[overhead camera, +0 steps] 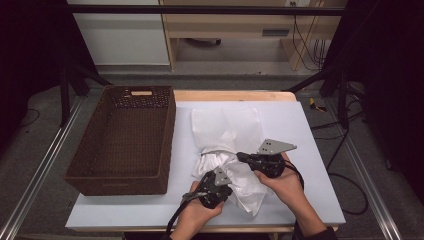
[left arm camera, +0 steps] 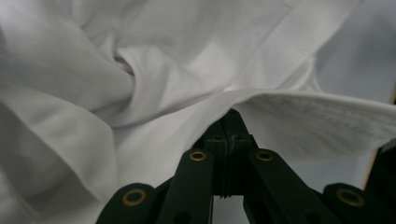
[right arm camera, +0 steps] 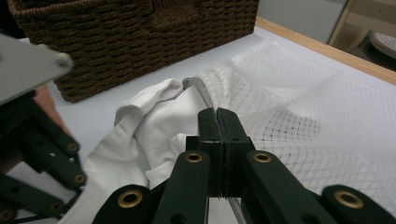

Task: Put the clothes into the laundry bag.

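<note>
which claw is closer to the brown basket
Left. The left claw sits near the basket's near right corner, shut on the white cloth. The right claw is farther right, across the cloth, shut on the mesh bag's edge.

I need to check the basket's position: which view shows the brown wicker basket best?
The high view: the whole basket shows, open and left of the white cloth on the table. The right gripper view gives just part of its woven wall. The left gripper view looks at cloth.
</note>
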A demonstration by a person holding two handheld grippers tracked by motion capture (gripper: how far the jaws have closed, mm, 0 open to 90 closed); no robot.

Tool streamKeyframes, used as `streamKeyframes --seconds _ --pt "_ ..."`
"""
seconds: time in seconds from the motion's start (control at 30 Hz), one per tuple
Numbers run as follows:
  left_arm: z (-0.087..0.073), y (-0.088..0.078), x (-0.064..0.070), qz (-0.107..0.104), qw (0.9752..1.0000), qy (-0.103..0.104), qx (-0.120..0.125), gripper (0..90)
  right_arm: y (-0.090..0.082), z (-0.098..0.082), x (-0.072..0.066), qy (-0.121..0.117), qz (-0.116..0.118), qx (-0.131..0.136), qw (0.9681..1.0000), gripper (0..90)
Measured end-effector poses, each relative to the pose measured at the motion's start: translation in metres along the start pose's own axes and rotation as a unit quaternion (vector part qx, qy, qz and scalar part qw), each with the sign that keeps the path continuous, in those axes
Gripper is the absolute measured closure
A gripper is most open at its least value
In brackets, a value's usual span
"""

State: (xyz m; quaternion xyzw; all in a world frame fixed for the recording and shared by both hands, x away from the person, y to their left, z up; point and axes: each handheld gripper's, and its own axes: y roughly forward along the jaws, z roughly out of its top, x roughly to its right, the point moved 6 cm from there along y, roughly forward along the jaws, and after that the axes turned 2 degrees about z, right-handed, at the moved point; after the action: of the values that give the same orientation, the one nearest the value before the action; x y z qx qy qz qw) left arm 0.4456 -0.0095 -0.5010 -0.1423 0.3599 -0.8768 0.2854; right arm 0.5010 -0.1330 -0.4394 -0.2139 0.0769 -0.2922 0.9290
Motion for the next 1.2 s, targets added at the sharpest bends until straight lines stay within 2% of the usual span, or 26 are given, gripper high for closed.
streamKeyframes --seconds 0.03,0.13,0.2,0.33,0.5,0.53,0.63,0.77,0.8,0.87,0.97,1.2 --pt "0.001 0.002 0.001 -0.004 1.0 -0.003 0.0 90.0 0.0 0.0 0.0 0.0 0.0 0.0 1.0 90.0" --pt "0.001 0.001 0.014 -0.01 0.9995 0.027 -0.012 90.0 0.0 0.0 0.0 0.0 -0.001 0.0 1.0 90.0" --pt "0.0 0.0 0.021 -0.02 0.9991 0.035 -0.017 90.0 0.0 0.0 0.001 0.001 -0.001 0.0 1.0 90.0" --pt "-0.004 -0.002 0.031 -0.043 0.9983 0.031 -0.023 90.0 0.001 -0.001 -0.001 -0.001 -0.001 -0.002 1.0 90.0" --pt "-0.002 0.003 0.036 -0.071 0.9971 0.015 -0.025 90.0 0.0 -0.001 0.0 -0.001 -0.002 -0.002 1.0 90.0" --pt "-0.001 0.005 0.037 -0.071 0.997 0.016 -0.025 90.0 0.0 -0.001 0.0 -0.001 -0.002 -0.002 1.0 90.0" --pt "0.004 0.011 0.033 -0.054 0.9982 0.017 -0.02 90.0 0.0 -0.001 0.001 0.0 -0.003 -0.002 1.0 90.0" --pt "0.013 0.017 0.015 -0.013 0.9998 0.009 -0.01 90.0 -0.001 -0.001 0.0 0.001 -0.003 -0.003 1.0 90.0" --pt "0.015 0.018 0.01 -0.006 1.0 0.0 -0.005 90.0 -0.001 -0.001 0.0 0.001 -0.004 -0.003 1.0 90.0" --pt "0.017 0.02 0.0 0.014 0.9999 0.0 -0.003 90.0 -0.002 -0.001 0.0 0.001 -0.003 -0.003 1.0 90.0" --pt "0.019 0.023 -0.011 0.027 0.9996 -0.007 0.0 90.0 -0.001 -0.001 0.0 0.001 -0.003 -0.004 1.0 90.0" --pt "0.021 0.031 -0.024 0.058 0.9982 -0.007 0.01 90.0 -0.001 -0.002 0.0 -0.001 -0.003 -0.007 1.0 90.0"
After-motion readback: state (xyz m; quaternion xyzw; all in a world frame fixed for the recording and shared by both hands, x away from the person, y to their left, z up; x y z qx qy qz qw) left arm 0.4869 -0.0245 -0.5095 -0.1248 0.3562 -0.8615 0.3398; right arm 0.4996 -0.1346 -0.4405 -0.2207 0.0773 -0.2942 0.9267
